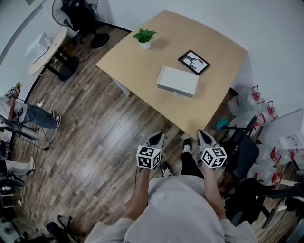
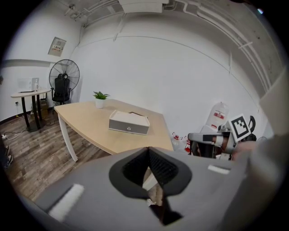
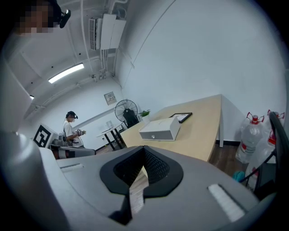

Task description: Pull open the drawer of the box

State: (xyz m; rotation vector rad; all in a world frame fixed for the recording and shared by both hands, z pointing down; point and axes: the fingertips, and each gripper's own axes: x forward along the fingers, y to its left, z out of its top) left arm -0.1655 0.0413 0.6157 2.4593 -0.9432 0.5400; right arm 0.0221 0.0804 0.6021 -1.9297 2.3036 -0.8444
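Observation:
A flat white box (image 1: 177,81) lies on the light wooden table (image 1: 142,61), its drawer front with a small round knob (image 2: 128,128) shut and facing me. The box (image 3: 159,128) also shows ahead in the right gripper view. Both grippers hang in front of my body, well short of the table's near edge. The left gripper (image 1: 158,135) and the right gripper (image 1: 202,134) are shut with nothing between their jaws. In their own views the left gripper (image 2: 148,149) and the right gripper (image 3: 144,148) point toward the box from a distance.
A small potted plant (image 1: 144,38) and a framed picture (image 1: 194,62) stand on the table behind the box. A black chair (image 1: 242,147) and water bottles (image 1: 251,102) stand to the right. A fan (image 1: 78,14), a round side table (image 1: 47,45) and a seated person (image 1: 28,116) are at the left.

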